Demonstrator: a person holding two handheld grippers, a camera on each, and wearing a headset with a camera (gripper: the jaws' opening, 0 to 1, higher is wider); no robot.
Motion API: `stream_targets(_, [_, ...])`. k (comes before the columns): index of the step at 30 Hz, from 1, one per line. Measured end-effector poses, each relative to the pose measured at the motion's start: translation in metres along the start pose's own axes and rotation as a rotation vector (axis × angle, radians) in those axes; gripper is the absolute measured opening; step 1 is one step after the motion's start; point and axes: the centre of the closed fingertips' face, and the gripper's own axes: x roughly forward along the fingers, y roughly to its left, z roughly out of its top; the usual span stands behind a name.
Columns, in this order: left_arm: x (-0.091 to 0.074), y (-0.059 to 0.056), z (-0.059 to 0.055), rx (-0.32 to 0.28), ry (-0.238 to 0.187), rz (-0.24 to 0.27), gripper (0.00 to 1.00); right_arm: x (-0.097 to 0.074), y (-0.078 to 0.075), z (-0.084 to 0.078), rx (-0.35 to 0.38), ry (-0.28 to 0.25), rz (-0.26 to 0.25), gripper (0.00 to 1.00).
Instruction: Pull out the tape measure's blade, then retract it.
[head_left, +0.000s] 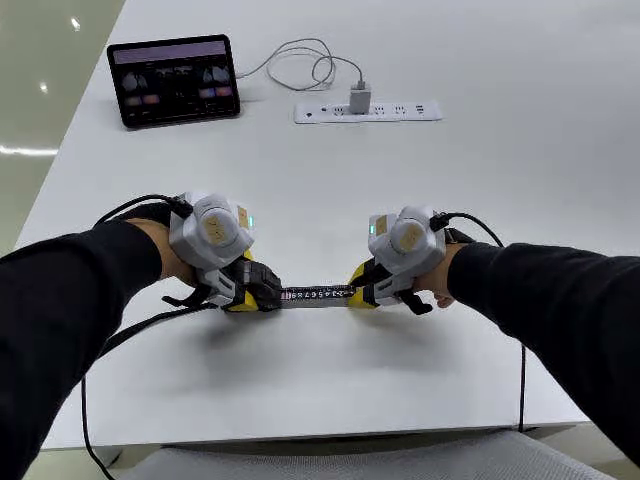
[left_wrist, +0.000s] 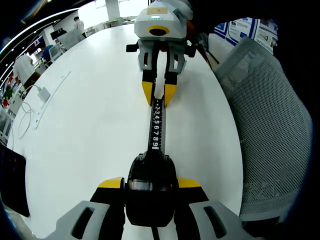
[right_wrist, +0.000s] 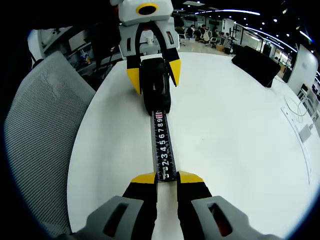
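Two black sleeves (head_left: 70, 300) reach in from the sides, and each hand holds a gripper. The left gripper (head_left: 248, 292) has its jaws squeezed on the black case (left_wrist: 150, 190) of the tape measure. The right gripper (head_left: 362, 294) has its jaws pinching the tip of the blade (head_left: 315, 293).

Only a short bit of blade is out. It runs straight from one gripper to the other, low over the white desk (head_left: 420, 220). A small row of numbers shows on it.

The step looks like the pull-out, and it seems to be just starting. To do it well, the left gripper should keep the case from moving. The right gripper should pull the tip straight away, in line with the blade. The blade should stay flat, with no twist. The pinch on the tip should stay tight, or the blade may slip and snap back. For the way back, the tip should be let in slowly.

Far across the desk lie a power strip (head_left: 400, 111) and a tablet (head_left: 173, 80).
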Motion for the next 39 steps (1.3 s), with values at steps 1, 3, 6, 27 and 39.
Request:
stream_targets(1, [0.0, 0.0, 0.0, 0.0, 0.0, 0.001, 0.34, -0.001, 0.0, 0.0, 0.001, 0.0, 0.0, 0.09])
stream_targets(3, [0.0, 0.0, 0.0, -0.001, -0.001, 0.001, 0.34, -0.001, 0.0, -0.001, 0.0, 0.002, -0.001, 0.09])
stream_targets(6, [0.0, 0.0, 0.0, -0.001, -0.001, 0.001, 0.34, -0.002, 0.0, -0.002, -0.001, 0.004, -0.002, 0.09])
stream_targets(27, [0.001, 0.001, -0.001, -0.005, -0.003, 0.002, 0.34, -0.012, -0.002, -0.015, 0.011, 0.009, -0.006, 0.09])
stream_targets(39, [0.001, 0.001, -0.001, -0.01, -0.003, 0.007, 0.34, -0.017, -0.004, -0.022, 0.015, 0.014, -0.014, 0.09])
